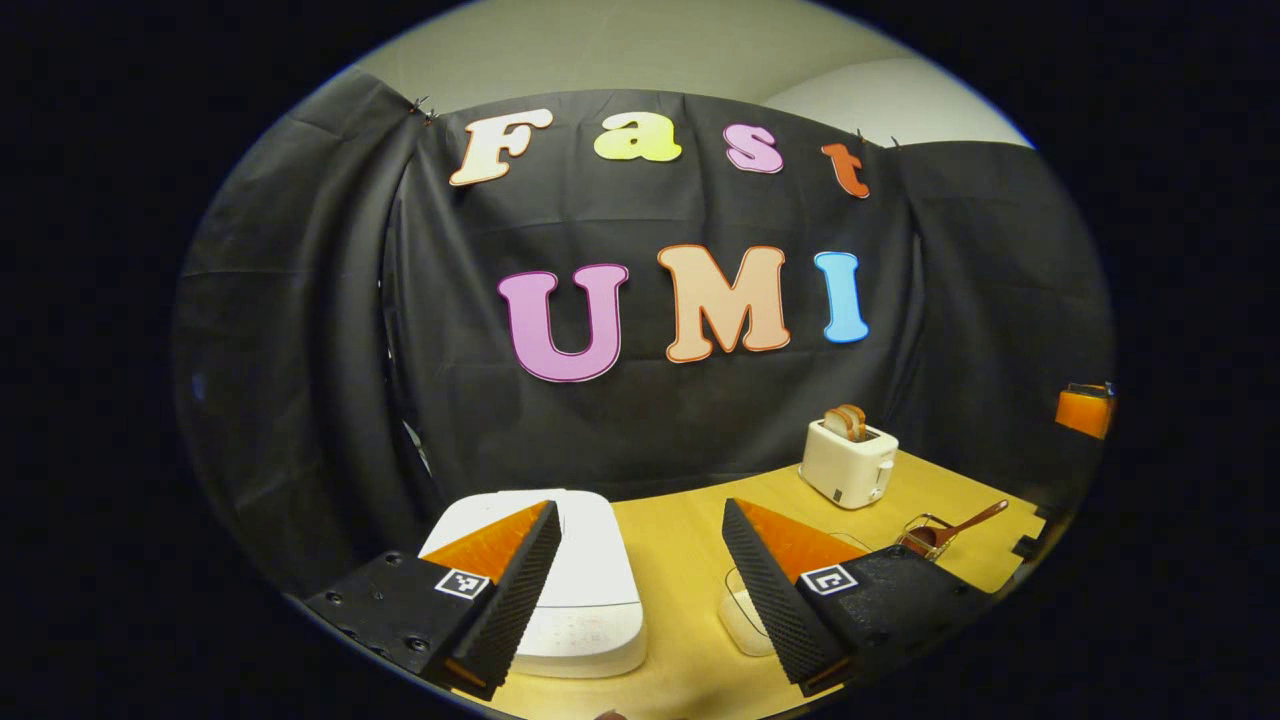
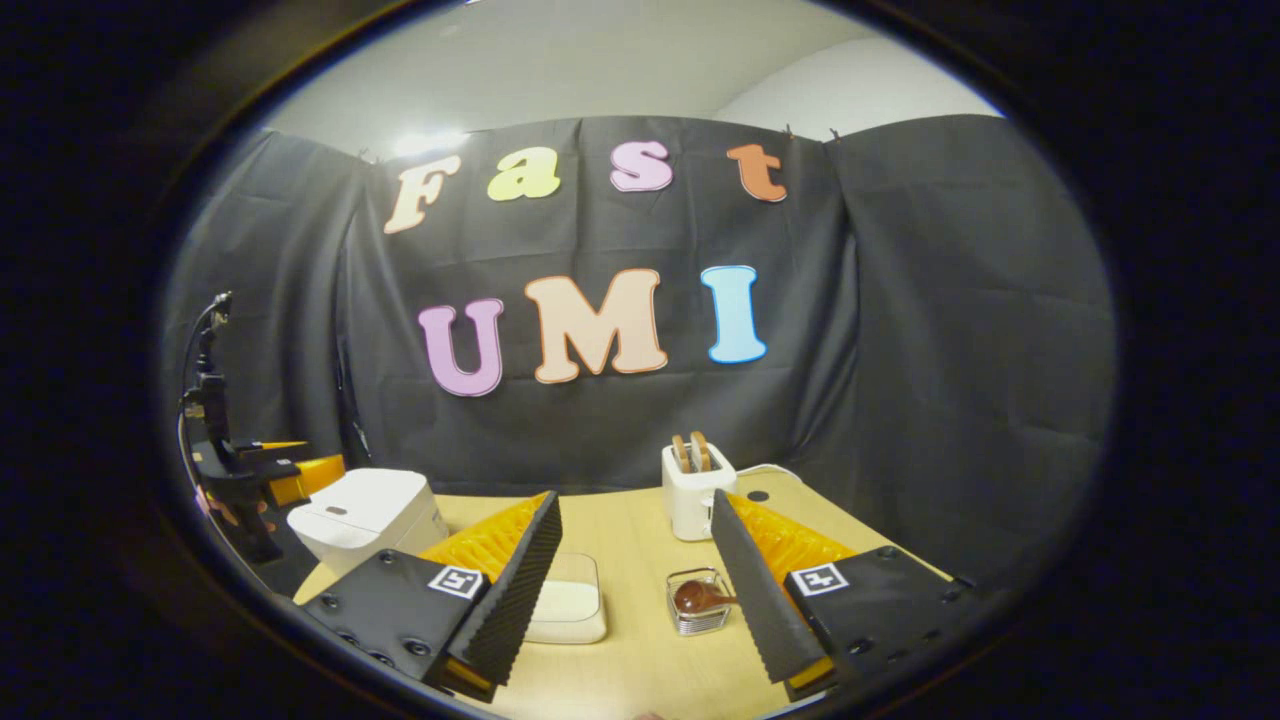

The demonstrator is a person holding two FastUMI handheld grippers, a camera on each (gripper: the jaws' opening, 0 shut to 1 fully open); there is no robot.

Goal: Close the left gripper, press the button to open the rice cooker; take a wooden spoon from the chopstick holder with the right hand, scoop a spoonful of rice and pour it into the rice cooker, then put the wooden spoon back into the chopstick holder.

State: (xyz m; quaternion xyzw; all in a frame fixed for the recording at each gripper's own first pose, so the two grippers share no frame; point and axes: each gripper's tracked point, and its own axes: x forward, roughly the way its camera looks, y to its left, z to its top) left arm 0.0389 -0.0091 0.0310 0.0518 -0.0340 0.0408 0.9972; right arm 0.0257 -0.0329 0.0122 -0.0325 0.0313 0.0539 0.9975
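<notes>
Wooden spoon sits bowl-up in the chopstick holder, just left of your right tool's right finger; that tool gapes wide, holding nothing. Left of the holder lies the shallow rice container, and farther left the white rice cooker, lid down. Your left tool is also spread wide, its left finger over the cooker. Behind the holder on the counter stands a toaster.
</notes>
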